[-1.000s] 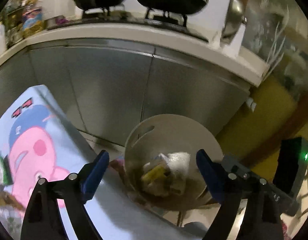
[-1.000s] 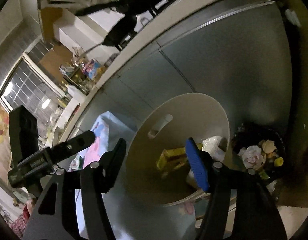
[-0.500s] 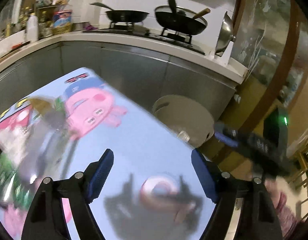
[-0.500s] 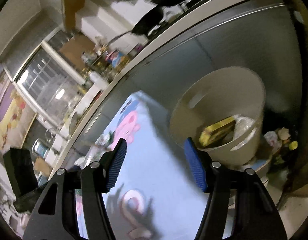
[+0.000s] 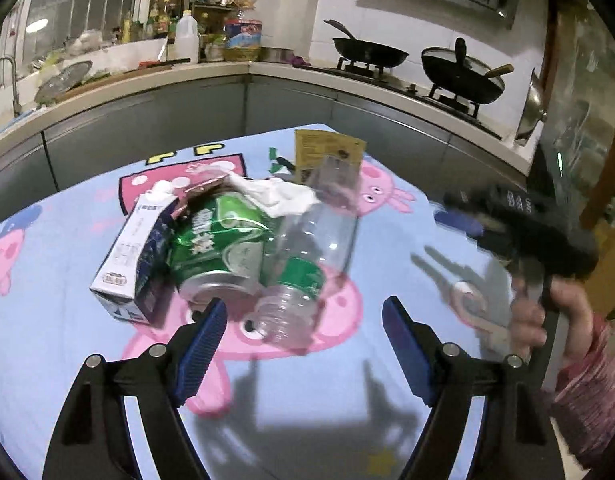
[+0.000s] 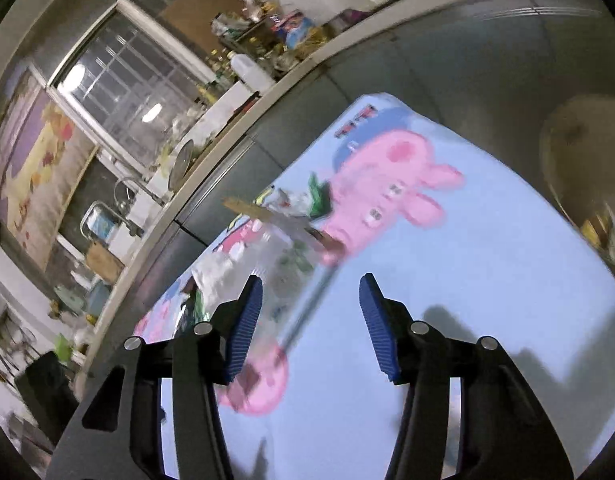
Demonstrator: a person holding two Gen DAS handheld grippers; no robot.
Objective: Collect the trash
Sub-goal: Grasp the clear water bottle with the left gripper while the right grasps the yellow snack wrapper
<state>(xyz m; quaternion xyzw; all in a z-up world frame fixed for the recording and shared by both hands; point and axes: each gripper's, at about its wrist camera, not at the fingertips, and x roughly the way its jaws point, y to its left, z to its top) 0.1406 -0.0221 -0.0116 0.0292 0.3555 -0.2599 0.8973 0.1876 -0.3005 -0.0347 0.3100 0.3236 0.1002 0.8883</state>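
On the table (image 5: 387, 216), covered with a light-blue cloth printed with pink cartoon pigs, the trash is heaped near the middle: a white carton (image 5: 131, 256), a crushed green can (image 5: 217, 244), a clear bottle (image 5: 307, 264) lying with its neck toward the left tool (image 5: 303, 336), a crumpled tissue (image 5: 275, 196) and a yellow card (image 5: 327, 152) behind. The left tool is held wide open and empty just in front of the bottle's neck, with its left pad touching or nearly touching the can. The right tool (image 6: 311, 320) is likewise spread open and empty over the cloth; the heap is seen only as a blur ahead of it. The bin (image 6: 587, 176), with scraps already inside, stands off the table's far edge in the right view. A slip is judged likely: the bottle is smooth and round and could roll or squirt out when pinched, and a closing pad could nudge the can or carton and scatter the touching pile. The loose cloth could also be caught and dragged. Around the table a kitchen is seen, with grey cabinets, two pans on a stove, cluttered bottles and a window.
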